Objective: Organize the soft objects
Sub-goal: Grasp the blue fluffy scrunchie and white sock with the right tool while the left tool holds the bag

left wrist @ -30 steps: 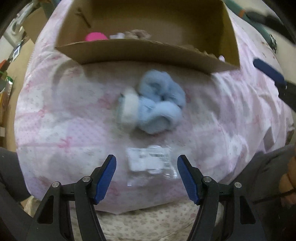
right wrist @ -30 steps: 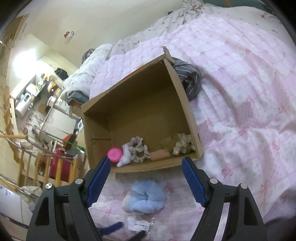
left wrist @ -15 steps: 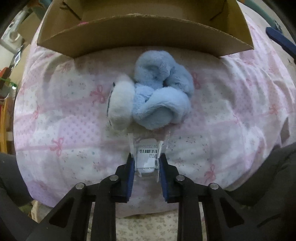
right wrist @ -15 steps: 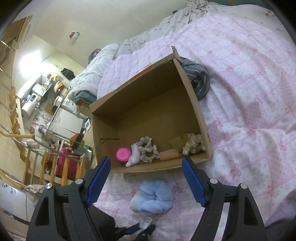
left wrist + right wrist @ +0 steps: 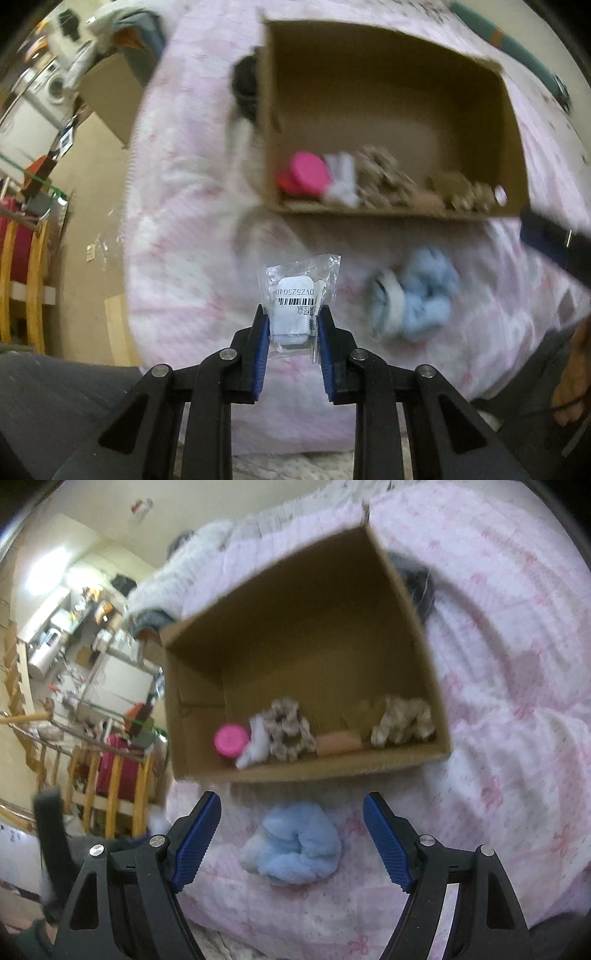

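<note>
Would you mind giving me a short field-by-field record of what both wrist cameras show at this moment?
surface: pink patterned bedspread
container: open cardboard box lying on the bedspread
box contents: pink round item, brown scrunchie, beige scrunchie, other small pieces too blurred to name
left tool: shut on clear plastic packet with a barcode label, held clear of the bedspread
right tool: open, empty, aimed at blue fluffy scrunchie
blue fluffy scrunchie: on the bedspread, outside the box, in front of its near wall

A pink bow-patterned bedspread covers the bed ahead of the tool; wooden railings and cluttered shelves stand far left, under a bright light.
</note>
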{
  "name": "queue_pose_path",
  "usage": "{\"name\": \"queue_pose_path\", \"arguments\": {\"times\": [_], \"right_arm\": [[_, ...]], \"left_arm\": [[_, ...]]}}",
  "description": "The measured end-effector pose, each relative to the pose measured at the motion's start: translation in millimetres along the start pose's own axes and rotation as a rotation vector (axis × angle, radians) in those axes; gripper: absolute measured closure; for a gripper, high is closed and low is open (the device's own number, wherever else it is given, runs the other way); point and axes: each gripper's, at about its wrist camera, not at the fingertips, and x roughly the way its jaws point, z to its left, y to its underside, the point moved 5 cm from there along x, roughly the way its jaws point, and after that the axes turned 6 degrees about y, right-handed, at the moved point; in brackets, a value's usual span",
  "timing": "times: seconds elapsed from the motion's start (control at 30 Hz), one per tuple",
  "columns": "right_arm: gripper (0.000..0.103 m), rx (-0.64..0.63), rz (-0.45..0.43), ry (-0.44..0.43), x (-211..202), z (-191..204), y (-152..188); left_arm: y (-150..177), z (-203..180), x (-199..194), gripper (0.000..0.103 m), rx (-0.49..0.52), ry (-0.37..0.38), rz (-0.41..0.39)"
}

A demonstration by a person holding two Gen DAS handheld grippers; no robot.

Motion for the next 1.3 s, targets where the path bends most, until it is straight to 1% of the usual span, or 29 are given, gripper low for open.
{"name": "queue_pose_path", "arguments": {"times": [0.03, 0.07, 0.17, 0.23, 0.33, 0.43, 0.53, 0.57, 0.67, 0.73, 0.8, 0.83, 0.9, 1.03, 1.13, 1.17, 1.2, 1.23, 1.27, 1.3], "right_arm": [[0.008, -0.003, 0.035, 0.019, 9, 1, 2], [0.004, -0.005, 0.068, 0.036, 18, 0, 5], [0.004, 0.001, 0.174, 0.062, 45, -1, 16], [0.004, -0.007, 0.211, 0.062, 57, 1, 21], [0.003, -0.043, 0.250, 0.064, 71, 12, 27], [0.003, -0.063, 0.260, 0.080, 83, 25, 36], [0.002, -0.100, 0.279, 0.136, 96, 38, 45], [0.000, -0.124, 0.285, 0.158, 102, 42, 48], [0.000, -0.196, 0.300, 0.239, 115, 49, 56], [0.000, -0.249, 0.299, 0.297, 123, 50, 60], [0.000, -0.292, 0.275, 0.314, 125, 53, 61], [0.000, -0.301, 0.266, 0.314, 125, 54, 61], [0.000, -0.277, 0.259, 0.292, 123, 53, 60], [0.000, -0.150, 0.256, 0.202, 113, 41, 53], [0.000, -0.098, 0.255, 0.166, 111, 34, 48], [0.001, -0.102, 0.255, 0.170, 111, 34, 47], [0.005, -0.115, 0.253, 0.185, 111, 34, 47], [0.016, -0.136, 0.251, 0.199, 111, 35, 48], [0.030, -0.149, 0.249, 0.203, 107, 32, 45], [0.038, -0.157, 0.245, 0.201, 107, 34, 46]], "left_arm": [[3, 4, -1, 0.081, -0.022, 0.007, -0.002], [6, 8, -1, 0.081, -0.041, 0.011, -0.003], [6, 25, 7, 0.081, -0.080, 0.018, -0.007], [10, 32, 14, 0.081, -0.126, 0.047, 0.009], [11, 41, 20, 0.081, -0.190, 0.078, 0.007], [11, 43, 24, 0.081, -0.201, 0.084, 0.004], [10, 39, 26, 0.081, -0.187, 0.083, 0.002], [9, 39, 28, 0.081, -0.185, 0.085, 0.001], [9, 37, 29, 0.081, -0.181, 0.095, 0.003], [8, 35, 30, 0.081, -0.179, 0.104, 0.006], [9, 35, 30, 0.081, -0.179, 0.111, 0.010], [9, 35, 31, 0.081, -0.178, 0.112, 0.013], [9, 35, 32, 0.081, -0.178, 0.115, 0.017], [9, 34, 33, 0.081, -0.181, 0.122, 0.022], [10, 33, 33, 0.081, -0.174, 0.119, 0.025], [10, 33, 34, 0.081, -0.172, 0.117, 0.025], [10, 33, 34, 0.081, -0.170, 0.113, 0.027], [10, 33, 35, 0.081, -0.170, 0.109, 0.028], [10, 34, 35, 0.081, -0.171, 0.106, 0.030], [10, 34, 36, 0.081, -0.173, 0.103, 0.031]]}}
